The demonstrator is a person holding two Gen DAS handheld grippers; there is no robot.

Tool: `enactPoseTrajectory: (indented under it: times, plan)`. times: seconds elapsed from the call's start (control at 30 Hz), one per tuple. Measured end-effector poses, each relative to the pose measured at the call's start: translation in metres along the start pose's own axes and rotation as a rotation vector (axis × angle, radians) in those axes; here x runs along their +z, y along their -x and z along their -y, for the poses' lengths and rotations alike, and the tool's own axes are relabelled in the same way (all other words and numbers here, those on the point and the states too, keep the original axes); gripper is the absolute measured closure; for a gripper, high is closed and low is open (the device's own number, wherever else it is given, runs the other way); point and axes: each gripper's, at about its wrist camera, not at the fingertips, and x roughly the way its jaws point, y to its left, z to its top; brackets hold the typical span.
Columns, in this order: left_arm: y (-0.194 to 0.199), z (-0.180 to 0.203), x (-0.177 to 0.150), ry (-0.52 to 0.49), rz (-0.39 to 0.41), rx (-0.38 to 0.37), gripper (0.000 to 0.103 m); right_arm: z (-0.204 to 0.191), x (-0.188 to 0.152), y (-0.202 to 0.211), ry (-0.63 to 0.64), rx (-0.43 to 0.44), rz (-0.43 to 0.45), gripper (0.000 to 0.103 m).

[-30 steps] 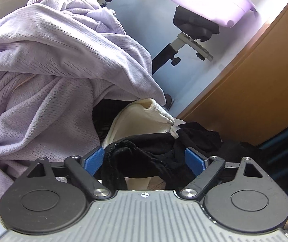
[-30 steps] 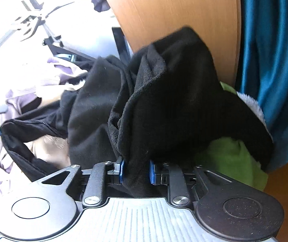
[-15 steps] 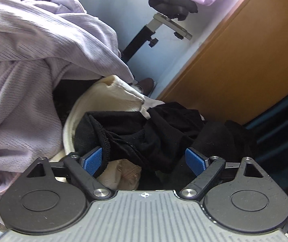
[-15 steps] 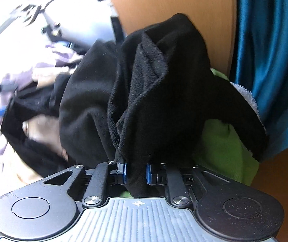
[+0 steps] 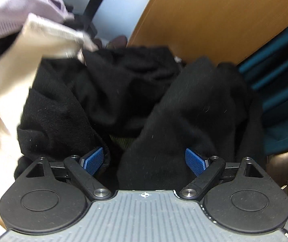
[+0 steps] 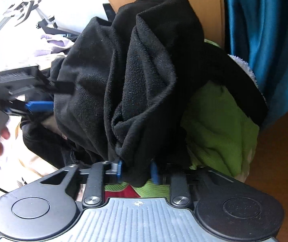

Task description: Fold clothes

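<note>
Between the spread left tool (image 5: 145,160) pads, black fleece (image 5: 174,109) bunched, right tool (image 6: 137,171) pinching its fold

A: What sits between the pads of the left gripper (image 5: 145,161)?

B: A black fleece garment (image 5: 164,104). The blue pads (image 5: 93,161) stand wide apart, and a thick fold of the fleece bulges into the gap between them, close to the right one.

A: And around the fleece?

B: To its left, touching it, a cream garment (image 5: 13,76), blurred. Above that cream cloth, a pale lilac garment (image 5: 8,10) at the top left corner. Behind the fleece, a wooden panel (image 5: 214,18) runs up to the right. Right of the fleece, teal fabric (image 5: 281,92) in folds.
</note>
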Motion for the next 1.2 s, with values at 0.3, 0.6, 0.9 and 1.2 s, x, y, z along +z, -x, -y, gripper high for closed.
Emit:
enactPoseTrajectory:
  times: [0.3,0.6,0.9,1.2]
  plan:
    - [0.004,0.000,-0.003,0.001,0.004,-0.061,0.087,0.025,0.011,0.032,-0.085,-0.083,0.079,0.038]
    - [0.026,-0.008,-0.010,0.008,0.045,-0.057,0.093,0.028,0.021,0.020,-0.140,0.006,0.120,0.068]
    - [0.036,-0.015,-0.005,-0.038,0.054,-0.029,0.074,0.015,0.022,0.005,-0.119,0.017,0.089,0.073]
    - [0.012,0.005,-0.007,-0.113,0.019,-0.043,0.083,0.007,0.020,0.011,-0.056,-0.084,0.108,0.055]
